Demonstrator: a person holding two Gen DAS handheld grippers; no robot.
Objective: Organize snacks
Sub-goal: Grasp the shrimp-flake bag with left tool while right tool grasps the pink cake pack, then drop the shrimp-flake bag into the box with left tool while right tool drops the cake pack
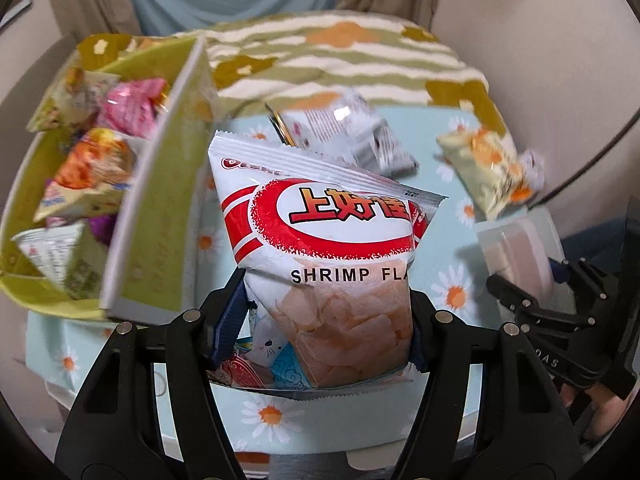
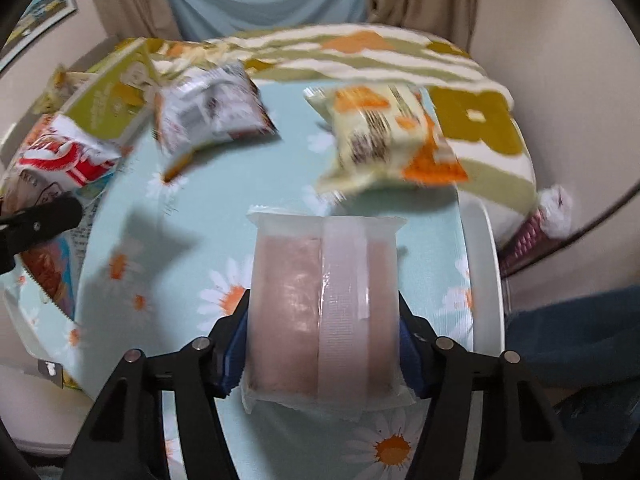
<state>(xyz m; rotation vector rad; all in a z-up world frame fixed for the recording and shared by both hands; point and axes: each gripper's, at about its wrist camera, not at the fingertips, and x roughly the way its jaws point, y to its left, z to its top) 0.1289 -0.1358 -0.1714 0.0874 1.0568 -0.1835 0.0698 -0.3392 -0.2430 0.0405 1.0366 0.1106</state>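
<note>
My left gripper (image 1: 328,320) is shut on a white-and-red shrimp chips bag (image 1: 320,240) and holds it above the daisy-print table, just right of a green box (image 1: 160,216) that holds several snack packs. My right gripper (image 2: 322,344) is shut on a frosted pack with a pinkish cake inside (image 2: 324,304), held above the table. That pack and the right gripper (image 1: 560,304) also show at the right of the left wrist view. The chips bag (image 2: 68,156) and the green box (image 2: 108,100) show at the left of the right wrist view.
On the blue daisy tablecloth (image 2: 224,200) lie a white-and-brown snack pack (image 2: 212,112) and a pale yellow-and-orange pack (image 2: 384,136). A green striped cloth (image 1: 340,52) covers the far side. The table's white rim (image 2: 484,280) runs at the right. Curtains hang behind.
</note>
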